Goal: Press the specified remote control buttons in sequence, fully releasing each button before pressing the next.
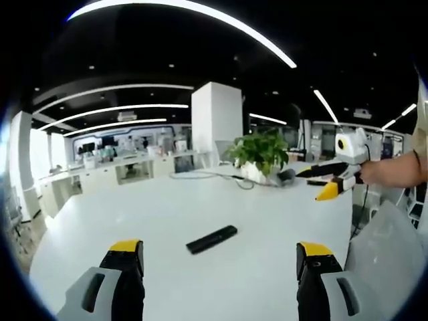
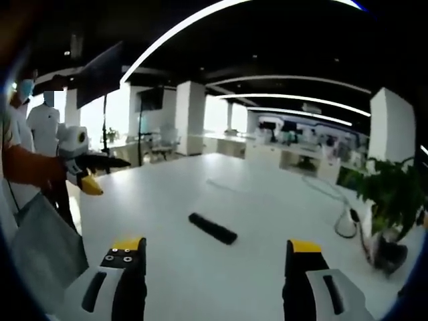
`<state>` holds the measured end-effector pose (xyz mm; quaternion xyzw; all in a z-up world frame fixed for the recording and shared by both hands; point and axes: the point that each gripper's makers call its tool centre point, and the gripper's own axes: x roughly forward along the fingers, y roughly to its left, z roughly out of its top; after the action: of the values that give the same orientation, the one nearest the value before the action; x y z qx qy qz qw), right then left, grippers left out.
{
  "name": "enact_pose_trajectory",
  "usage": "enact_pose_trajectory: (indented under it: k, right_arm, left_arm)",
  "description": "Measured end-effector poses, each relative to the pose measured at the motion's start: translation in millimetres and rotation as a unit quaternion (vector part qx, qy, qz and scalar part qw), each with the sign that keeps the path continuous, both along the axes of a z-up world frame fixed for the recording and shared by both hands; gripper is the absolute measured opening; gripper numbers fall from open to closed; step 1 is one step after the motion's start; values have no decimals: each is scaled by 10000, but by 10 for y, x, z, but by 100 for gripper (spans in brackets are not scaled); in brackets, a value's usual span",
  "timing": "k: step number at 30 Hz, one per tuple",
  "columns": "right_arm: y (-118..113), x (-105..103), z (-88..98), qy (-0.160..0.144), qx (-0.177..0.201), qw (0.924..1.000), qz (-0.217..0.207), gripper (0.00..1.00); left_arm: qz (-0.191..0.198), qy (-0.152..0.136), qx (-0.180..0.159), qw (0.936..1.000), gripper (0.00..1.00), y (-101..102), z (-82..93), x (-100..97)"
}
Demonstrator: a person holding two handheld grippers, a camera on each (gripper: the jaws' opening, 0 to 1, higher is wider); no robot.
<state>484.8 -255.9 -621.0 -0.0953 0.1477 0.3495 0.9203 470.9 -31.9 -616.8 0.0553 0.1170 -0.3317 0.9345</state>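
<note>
My left gripper and right gripper both gape, holding nothing. The remote lies flat mid-table — light, stiff, likely to skid. I'd press straight down on a button, one jaw tip.

Slim black remote control, lying flat on white table, angled diagonally; untouched, nothing near it

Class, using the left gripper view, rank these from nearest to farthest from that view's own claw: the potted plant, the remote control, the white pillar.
1. Remote control: on the table, just ahead of the claw.
2. Potted plant: at the table's far edge, right of centre.
3. White pillar: beyond the table.
</note>
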Motion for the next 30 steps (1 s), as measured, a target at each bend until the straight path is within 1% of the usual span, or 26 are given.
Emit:
enact_pose_trajectory:
  k: [15, 20, 30]
  right_arm:
    - [43, 108, -24, 13, -141, 9998, 148, 83]
    - [64, 154, -54, 30, -211, 9996, 198, 82]
    - [133, 229, -53, 47, -257, 9991, 328, 81]
  left_arm:
    - [-98, 65, 84, 9999, 98, 2, -31, 103]
    - [-161, 76, 113, 9998, 97, -25, -36, 167]
    - [-316, 137, 222, 9992, 97, -86, -100, 264]
